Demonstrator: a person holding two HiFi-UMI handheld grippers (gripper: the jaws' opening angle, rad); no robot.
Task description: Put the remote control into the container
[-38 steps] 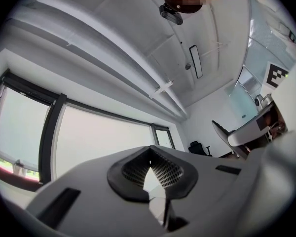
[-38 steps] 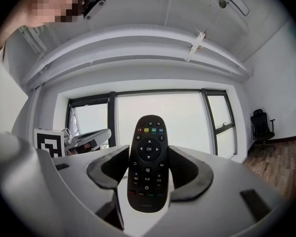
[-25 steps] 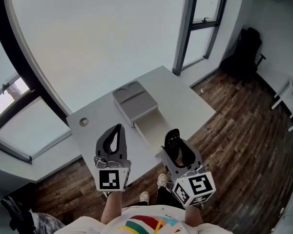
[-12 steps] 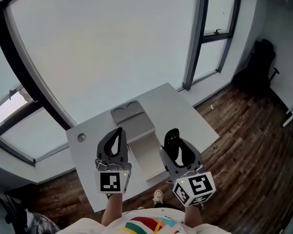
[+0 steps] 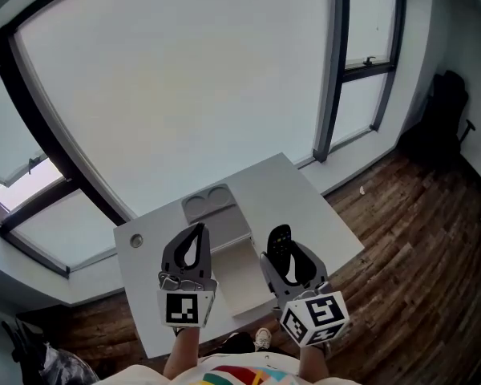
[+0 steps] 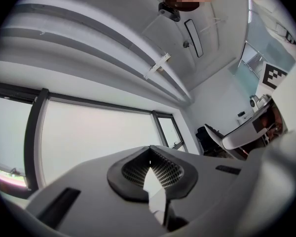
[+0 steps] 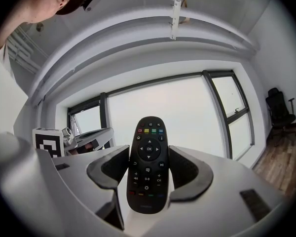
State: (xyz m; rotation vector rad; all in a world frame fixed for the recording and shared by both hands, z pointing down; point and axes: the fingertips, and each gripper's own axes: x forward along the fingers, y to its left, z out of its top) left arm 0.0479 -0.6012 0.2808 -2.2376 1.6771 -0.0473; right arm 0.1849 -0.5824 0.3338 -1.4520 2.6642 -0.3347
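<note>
Two hand-held grippers hover above the white rectangular table. The right gripper is clenched on the slim black remote control with coloured buttons, which stands upright between its jaws and is not yet in the container. The left gripper is pinched together on nothing. A second ago the open pale-grey plastic container lay ahead of both grippers in the head view. Now it sits between them, so the remote seems to be roughly above it. Lowering and releasing likely comes next.

1 remote, 1 container, 2 tools (L tool, R tool).
</note>
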